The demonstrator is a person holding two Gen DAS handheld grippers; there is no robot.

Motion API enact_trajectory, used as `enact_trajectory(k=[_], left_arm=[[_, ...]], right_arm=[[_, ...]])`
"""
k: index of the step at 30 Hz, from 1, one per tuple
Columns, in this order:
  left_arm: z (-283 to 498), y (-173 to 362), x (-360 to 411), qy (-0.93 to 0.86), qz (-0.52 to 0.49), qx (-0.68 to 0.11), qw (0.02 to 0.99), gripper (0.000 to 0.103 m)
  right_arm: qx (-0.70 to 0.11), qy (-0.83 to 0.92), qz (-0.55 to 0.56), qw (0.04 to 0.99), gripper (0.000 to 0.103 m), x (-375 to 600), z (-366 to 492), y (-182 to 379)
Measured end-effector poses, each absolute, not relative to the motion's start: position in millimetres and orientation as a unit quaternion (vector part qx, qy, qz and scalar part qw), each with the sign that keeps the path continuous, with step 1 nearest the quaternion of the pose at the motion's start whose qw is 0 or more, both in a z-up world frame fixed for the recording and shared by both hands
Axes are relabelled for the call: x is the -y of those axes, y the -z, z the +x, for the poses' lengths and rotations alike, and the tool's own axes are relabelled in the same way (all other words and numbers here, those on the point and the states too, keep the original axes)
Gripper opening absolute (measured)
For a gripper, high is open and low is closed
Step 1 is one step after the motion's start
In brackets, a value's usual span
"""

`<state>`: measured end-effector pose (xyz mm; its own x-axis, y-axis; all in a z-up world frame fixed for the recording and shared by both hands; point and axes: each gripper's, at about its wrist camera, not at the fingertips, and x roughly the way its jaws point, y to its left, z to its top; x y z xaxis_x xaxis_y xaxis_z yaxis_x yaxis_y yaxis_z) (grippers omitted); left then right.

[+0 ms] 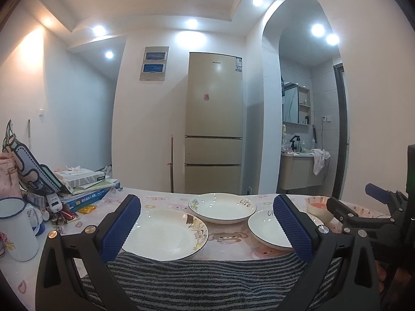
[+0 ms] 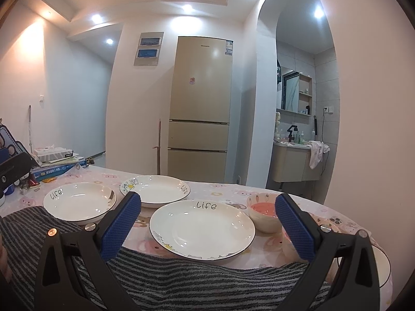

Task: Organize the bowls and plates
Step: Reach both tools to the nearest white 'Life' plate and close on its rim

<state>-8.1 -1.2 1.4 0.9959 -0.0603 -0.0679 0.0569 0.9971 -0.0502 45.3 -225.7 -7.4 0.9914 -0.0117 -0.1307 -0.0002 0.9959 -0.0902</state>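
Striped grey towel [image 1: 207,280] lies closest to me, draped over the near edge of the bench [image 1: 160,198], which wears a pink cartoon-bear cloth. My left tongs [image 1: 207,230] hang above that towel with the blue pads spread wide and nothing between them. Just past the left pad sits a white plate with a cartoon print [image 1: 166,233], its near rim touching the towel. Farther back, toward the middle, rests a second white plate [image 1: 222,207] marked "Life" on its right rim. To the right a third plate [image 1: 267,229] is partly hidden by my right pad. Beyond it, on the right, stands a small bowl with a pink inside [image 1: 318,207].

My right tongs [image 2: 208,226] are likewise spread wide and hold nothing; from the left camera they show at the far right edge of the view. From the right camera, the third plate lies dead ahead between the pads, with "Life" on its far rim. The pink bowl is just beside it on the right.

Off to the left stand a white enamel mug [image 1: 15,230] and a stack of books [image 1: 88,191] topped with a tissue box [image 1: 80,176]. Behind the bench rises a beige fridge [image 1: 214,121], and an arched doorway on the right opens onto a washbasin [image 1: 298,171].
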Motion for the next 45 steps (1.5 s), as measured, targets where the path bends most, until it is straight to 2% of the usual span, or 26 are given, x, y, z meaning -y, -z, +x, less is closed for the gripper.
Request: enact_trajectory(k=[7, 14, 19, 21, 27, 28, 30, 32, 37, 41, 45], left_arm=[[-13, -11, 1, 0.034, -0.025, -0.035, 0.998, 0.103], [1, -49, -13, 0.038, -0.015, -0.093, 0.995, 0.103], [32, -77, -41, 0.029, -0.042, -0.130, 0.990, 0.102], [45, -86, -51, 0.031, -0.053, -0.144, 0.988, 0.092], [94, -93, -88, 0.000, -0.104, -0.187, 0.977, 0.072], [105, -90, -95, -0.009, -0.111, -0.198, 0.974, 0.071], [120, -81, -108, -0.018, -0.125, -0.220, 0.967, 0.058], [133, -59, -127, -0.024, -0.150, -0.252, 0.956, 0.052], [160, -3, -161, -0.066, -0.181, -0.320, 0.928, 0.052], [178, 37, -174, -0.063, -0.207, -0.360, 0.908, 0.051], [190, 59, -171, -0.054, -0.215, -0.396, 0.891, 0.045]], right_arm=[[-0.040, -0.001, -0.062, 0.997, 0.101, 219, 35, 2], [-0.117, -0.106, 0.005, 0.987, 0.089, 236, 49, -45], [-0.138, -0.155, 0.036, 0.977, 0.086, 235, 76, -88], [-0.143, -0.161, 0.043, 0.976, 0.086, 225, 88, -102], [-0.166, -0.190, 0.053, 0.966, 0.080, 187, 139, -133], [-0.177, -0.201, 0.058, 0.962, 0.079, 180, 149, -132], [-0.201, -0.213, 0.068, 0.954, 0.076, 167, 169, -127], [-0.231, -0.224, 0.081, 0.943, 0.073, 154, 192, -118], [-0.310, -0.234, 0.098, 0.916, 0.064, 128, 234, -66], [-0.348, -0.223, 0.100, 0.905, 0.064, 122, 255, -20], [-0.404, -0.225, 0.094, 0.882, 0.058, 113, 271, 21]])
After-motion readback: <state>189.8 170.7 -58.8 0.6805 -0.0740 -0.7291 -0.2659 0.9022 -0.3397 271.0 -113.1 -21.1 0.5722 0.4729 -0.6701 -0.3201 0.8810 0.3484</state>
